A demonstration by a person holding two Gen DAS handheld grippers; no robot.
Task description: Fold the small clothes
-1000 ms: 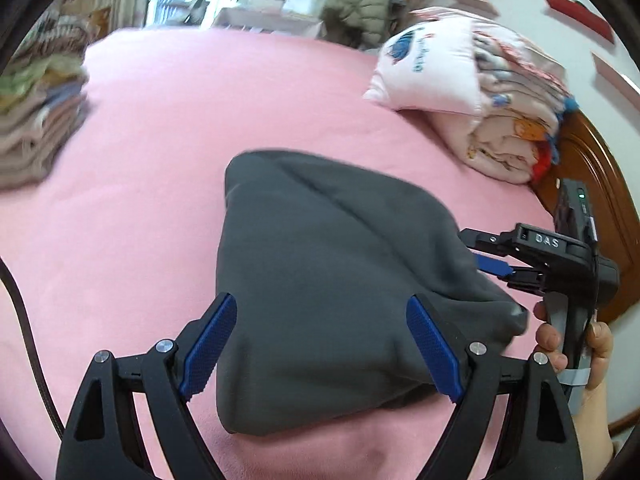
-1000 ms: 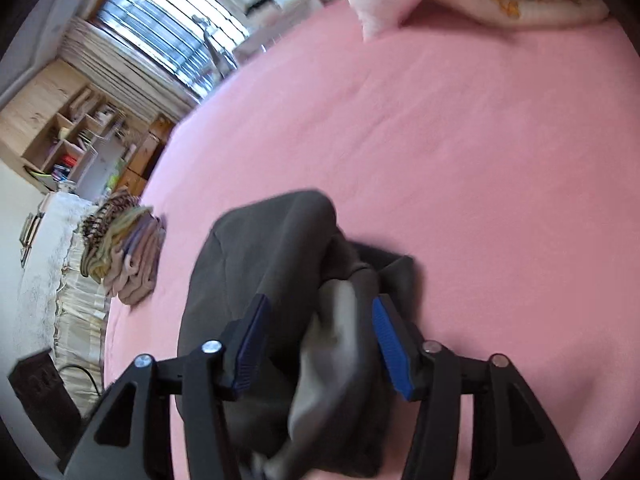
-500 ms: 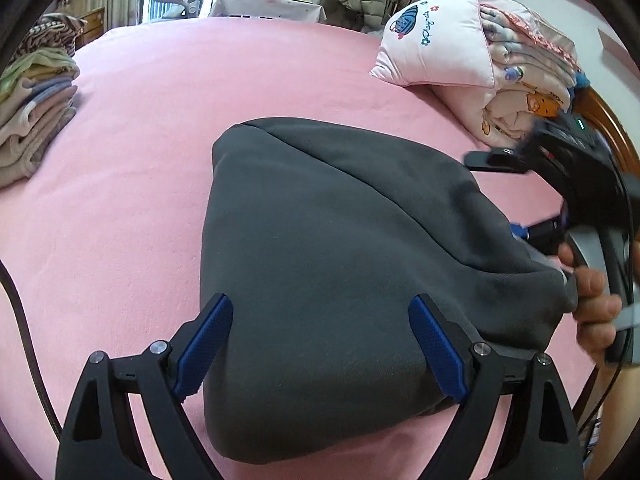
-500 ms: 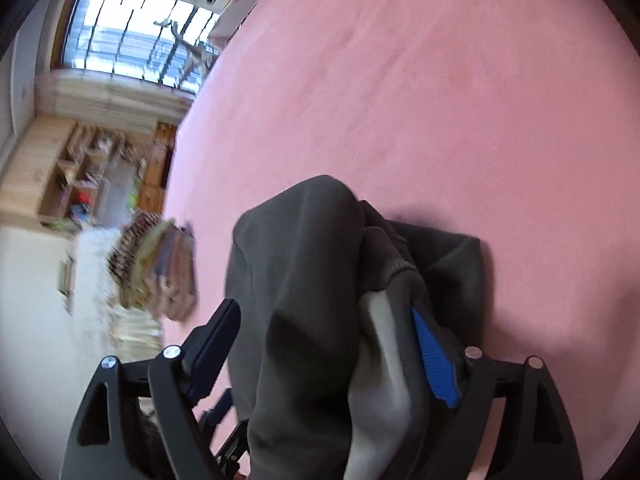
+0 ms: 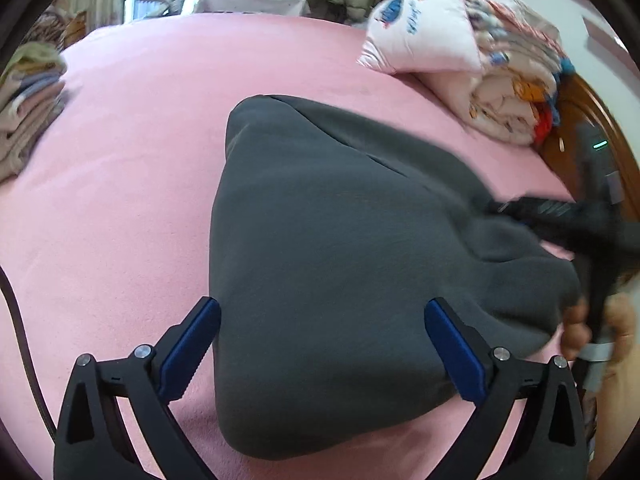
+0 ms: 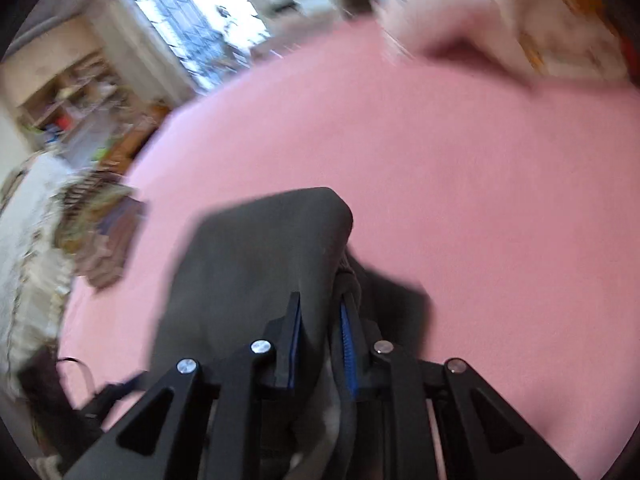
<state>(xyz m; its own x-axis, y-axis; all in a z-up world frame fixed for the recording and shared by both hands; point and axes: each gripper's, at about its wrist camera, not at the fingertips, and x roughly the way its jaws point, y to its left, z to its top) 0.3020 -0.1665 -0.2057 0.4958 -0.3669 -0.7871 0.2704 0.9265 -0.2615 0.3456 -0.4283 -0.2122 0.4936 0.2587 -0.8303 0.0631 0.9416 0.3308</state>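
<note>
A dark grey garment (image 5: 340, 248) lies bunched on the pink bed (image 5: 132, 168). My left gripper (image 5: 322, 344) hovers low over its near edge, its jaws still opening. The cloth lies between and under the wide-apart blue pads, which do not press it. In the right wrist view, my right gripper (image 6: 322, 334) is closing its jaws on a raised fold of the grey garment (image 6: 256, 256), and the pads pinch the cloth. From the left wrist view that right gripper (image 5: 520, 210) is a dark blur at the garment's right end, held by a person's hand (image 5: 580, 328).
A stack of folded clothes (image 5: 28, 108) sits at the bed's left edge. A white pillow (image 5: 424, 36) and folded quilts (image 5: 516, 92) lie at the far right by the wooden headboard (image 5: 576, 148). A dark cable (image 5: 16, 320) runs along the left.
My left gripper sank closer to the garment and its jaws spread wider. The right gripper's jaws widened around the garment's fold, then closed in on it while the view swung.
</note>
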